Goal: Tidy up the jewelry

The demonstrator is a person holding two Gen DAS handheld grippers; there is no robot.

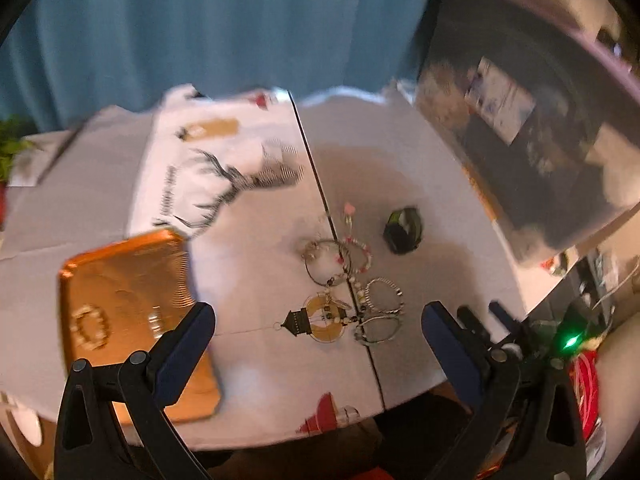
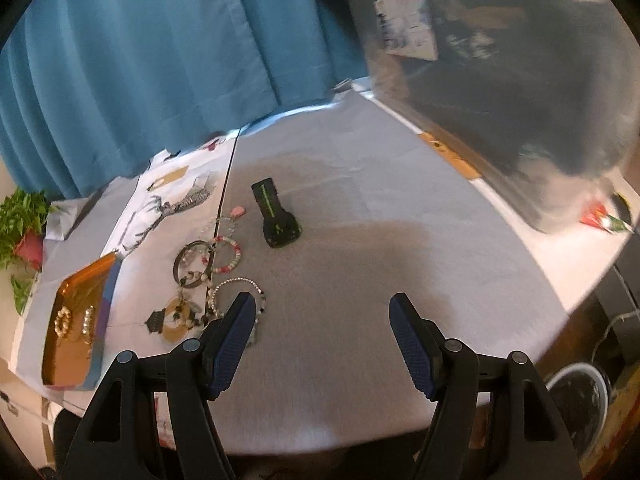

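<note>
Two grippers angled down over bracelets (image 1: 352, 292), left gripper (image 1: 318, 322) apart, right gripper (image 2: 322, 312) apart, empty

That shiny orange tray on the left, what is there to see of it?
The orange tray is a shallow rectangle with rounded corners and a low raised rim, glossy like coppery metal or plastic. It lies flat on the pale cloth near the table's left edge, apart from the loose jewelry. Inside sit a pale beaded bracelet and another small pale piece, too blurred to name. No gripper touches the tray.
</note>
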